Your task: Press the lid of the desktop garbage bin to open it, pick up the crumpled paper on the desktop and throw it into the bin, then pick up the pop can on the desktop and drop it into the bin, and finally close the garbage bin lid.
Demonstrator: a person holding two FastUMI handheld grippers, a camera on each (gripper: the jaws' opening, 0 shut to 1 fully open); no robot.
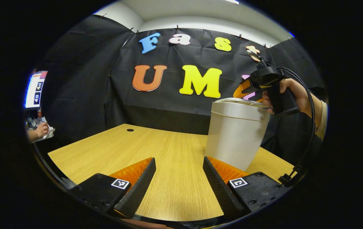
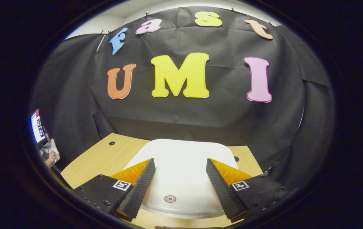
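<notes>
One wooden surface (image 1: 168,152) filled the booth floor area, with the pale bin (image 1: 235,133) standing upright on its right half, lid (image 2: 181,171) closed. In the left gripper view, the left tongs (image 1: 178,183) sat low over bare wood just beside the bin, spread apart and holding nothing. The right tongs (image 2: 179,187) hovered above the lid in the right gripper view, also spread and empty, a small round target mark (image 2: 170,198) between their fingers. A hand (image 1: 291,93) held that tool above the bin's rim.
</notes>
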